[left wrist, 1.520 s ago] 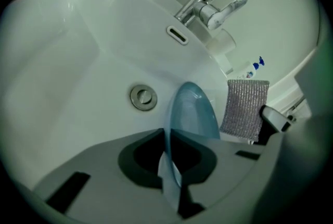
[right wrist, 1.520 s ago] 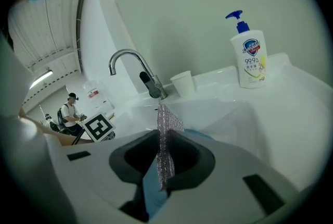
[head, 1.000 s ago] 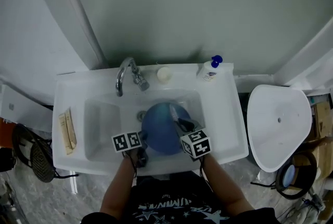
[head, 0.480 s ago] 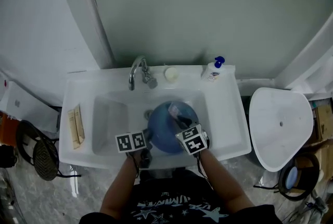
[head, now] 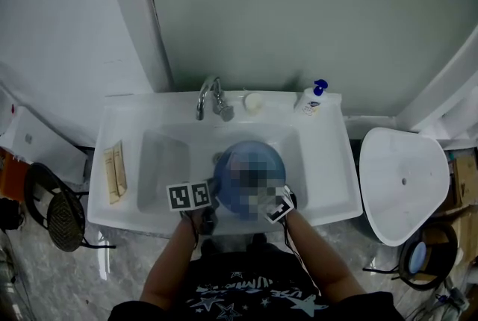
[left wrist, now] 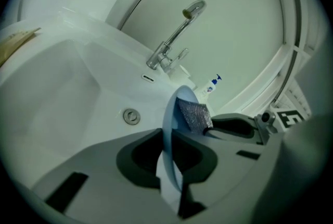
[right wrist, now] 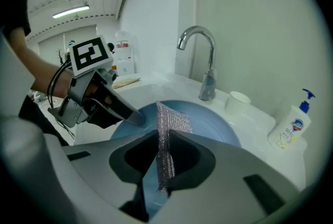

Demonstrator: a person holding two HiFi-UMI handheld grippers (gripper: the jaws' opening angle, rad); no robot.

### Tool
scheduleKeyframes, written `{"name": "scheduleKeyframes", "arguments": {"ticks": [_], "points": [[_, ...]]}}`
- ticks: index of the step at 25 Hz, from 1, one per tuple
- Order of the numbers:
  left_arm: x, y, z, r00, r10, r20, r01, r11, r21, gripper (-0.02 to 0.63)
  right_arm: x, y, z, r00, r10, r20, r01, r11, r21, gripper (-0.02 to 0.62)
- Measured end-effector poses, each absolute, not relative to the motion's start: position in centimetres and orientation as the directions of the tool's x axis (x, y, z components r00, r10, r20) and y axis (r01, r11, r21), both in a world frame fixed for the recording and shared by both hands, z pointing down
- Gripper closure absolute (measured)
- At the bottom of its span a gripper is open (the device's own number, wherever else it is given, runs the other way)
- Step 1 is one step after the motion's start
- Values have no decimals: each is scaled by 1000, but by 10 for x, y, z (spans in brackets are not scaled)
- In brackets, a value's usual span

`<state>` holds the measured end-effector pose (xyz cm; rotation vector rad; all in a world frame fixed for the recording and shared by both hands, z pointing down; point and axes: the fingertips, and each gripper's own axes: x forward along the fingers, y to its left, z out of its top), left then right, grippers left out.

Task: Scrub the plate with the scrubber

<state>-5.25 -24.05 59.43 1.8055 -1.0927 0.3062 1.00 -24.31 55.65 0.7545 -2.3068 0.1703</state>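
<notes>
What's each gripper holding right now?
Left gripper: shut on the plate rim.
Right gripper: shut on the scrubber.

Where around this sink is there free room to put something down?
Free: the basin's left part, between the blue plate and its left wall, and the right ledge in front of the soap bottle. Crowded: the back ledge with faucet and cup; the basin's middle, with plate, scrubber, left gripper and right gripper.

Left hand-held gripper [left wrist: 169,138]: jaws nearly together, clamped on the rim of the plate [left wrist: 167,113]. Right hand-held gripper [right wrist: 162,144]: jaws pinching the scrubber [right wrist: 170,120]. Left forearm [head: 169,267] and right forearm [head: 317,269] reach forward, grippers near each other.
</notes>
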Motion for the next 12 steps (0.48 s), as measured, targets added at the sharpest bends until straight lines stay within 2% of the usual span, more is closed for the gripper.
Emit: {"name": "scheduleKeyframes", "arguments": {"ticks": [5, 12], "points": [[-57, -242, 589, 569, -554, 608, -779, -127, 614, 574, -4, -216, 559, -635, -375, 676, -410, 905, 117, 523], [-64, -245, 582, 567, -568, 597, -776, -126, 618, 574, -8, -181, 574, -622, -280, 731, -199, 960, 198, 522]]}}
